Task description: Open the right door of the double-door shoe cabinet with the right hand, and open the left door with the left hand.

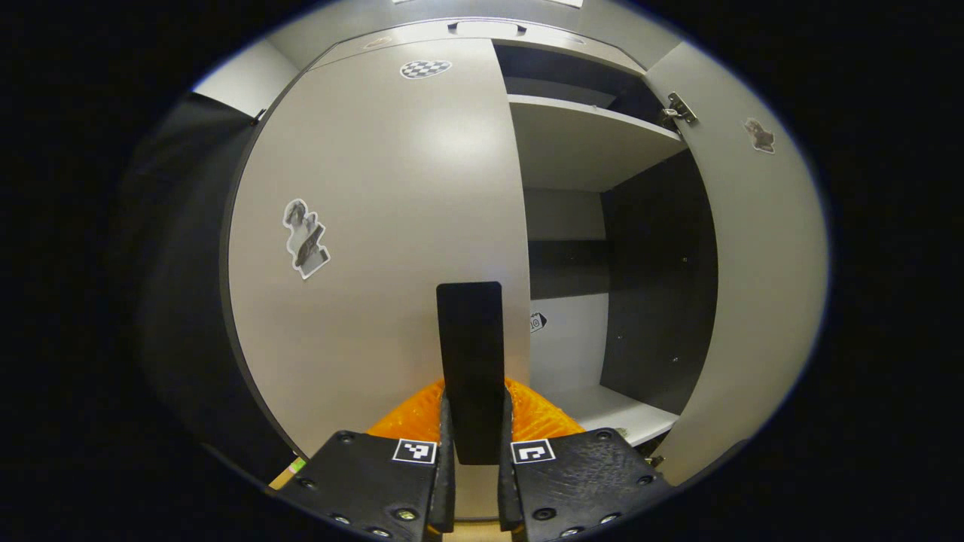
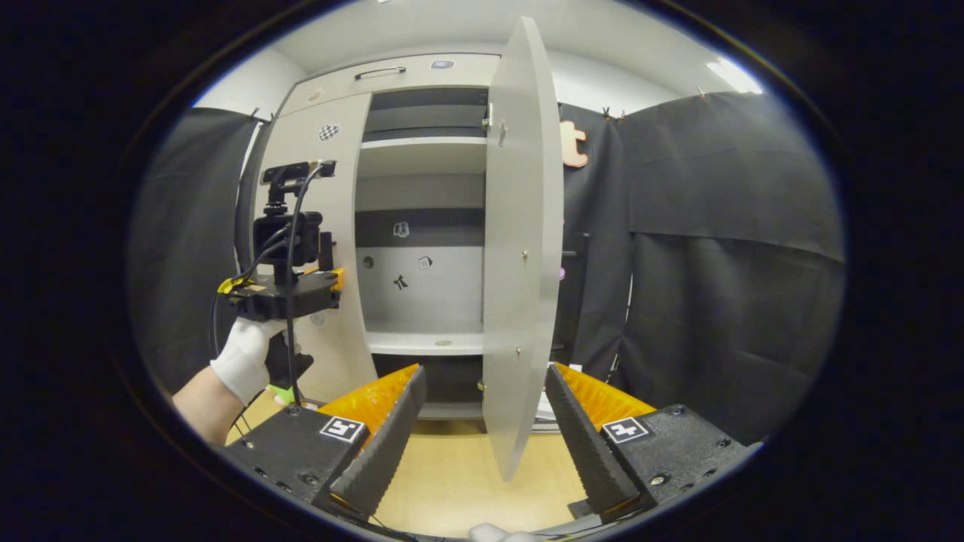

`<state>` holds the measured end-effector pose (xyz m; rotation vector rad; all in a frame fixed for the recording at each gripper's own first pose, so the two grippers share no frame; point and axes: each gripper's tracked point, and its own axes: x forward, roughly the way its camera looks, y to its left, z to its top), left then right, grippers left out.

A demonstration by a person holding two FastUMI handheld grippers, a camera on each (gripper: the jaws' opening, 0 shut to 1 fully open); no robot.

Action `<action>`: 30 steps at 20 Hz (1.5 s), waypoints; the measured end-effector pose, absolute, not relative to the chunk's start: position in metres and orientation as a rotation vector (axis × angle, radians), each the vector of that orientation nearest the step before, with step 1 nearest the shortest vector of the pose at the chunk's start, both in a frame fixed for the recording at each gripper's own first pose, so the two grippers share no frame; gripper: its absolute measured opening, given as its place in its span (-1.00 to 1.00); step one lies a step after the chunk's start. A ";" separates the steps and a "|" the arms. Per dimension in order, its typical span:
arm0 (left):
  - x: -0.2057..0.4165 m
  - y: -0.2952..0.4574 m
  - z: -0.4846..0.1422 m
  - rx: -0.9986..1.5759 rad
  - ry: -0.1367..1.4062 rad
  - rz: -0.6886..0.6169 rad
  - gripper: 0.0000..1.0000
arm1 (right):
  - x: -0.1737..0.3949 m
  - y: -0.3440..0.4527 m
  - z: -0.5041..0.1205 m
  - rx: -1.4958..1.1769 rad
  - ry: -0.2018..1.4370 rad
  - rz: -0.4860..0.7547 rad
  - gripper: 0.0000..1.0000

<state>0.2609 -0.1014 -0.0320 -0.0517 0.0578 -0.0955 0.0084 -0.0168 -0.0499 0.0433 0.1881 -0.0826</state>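
Observation:
The grey shoe cabinet's left door (image 1: 376, 226) stands closed, with stickers on its face. Its dark upright handle (image 1: 469, 339) sits between the fingers of my left gripper (image 1: 474, 429), which is shut on it. In the right gripper view, a gloved hand (image 2: 245, 357) holds that left gripper (image 2: 282, 293) against the left door (image 2: 339, 226). The right door (image 2: 520, 248) is swung wide open and seen edge-on. Its lower edge hangs between the spread fingers of my right gripper (image 2: 486, 444), which is open and not touching it. The right door (image 1: 761, 286) also shows at the right of the left gripper view.
Inside the cabinet are a top shelf (image 1: 587, 143) and a bottom shelf (image 2: 425, 342), with small stickers on the back panel. A drawer front with a handle (image 2: 380, 72) runs above the doors. Black cloth (image 2: 715, 263) hangs to the right, and wooden floor (image 2: 452, 474) lies below.

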 end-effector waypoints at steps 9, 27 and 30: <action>0.240 -0.101 -0.030 -0.070 0.067 -0.132 -0.92 | -0.003 -0.010 -0.042 0.042 0.166 -0.031 0.99; 0.143 -0.042 -0.029 -0.083 0.079 -0.167 -0.93 | -0.035 0.034 -0.051 0.046 0.162 0.109 0.97; 0.125 -0.022 -0.030 -0.078 0.089 -0.150 -0.93 | -0.033 0.043 -0.051 0.053 0.159 0.125 0.99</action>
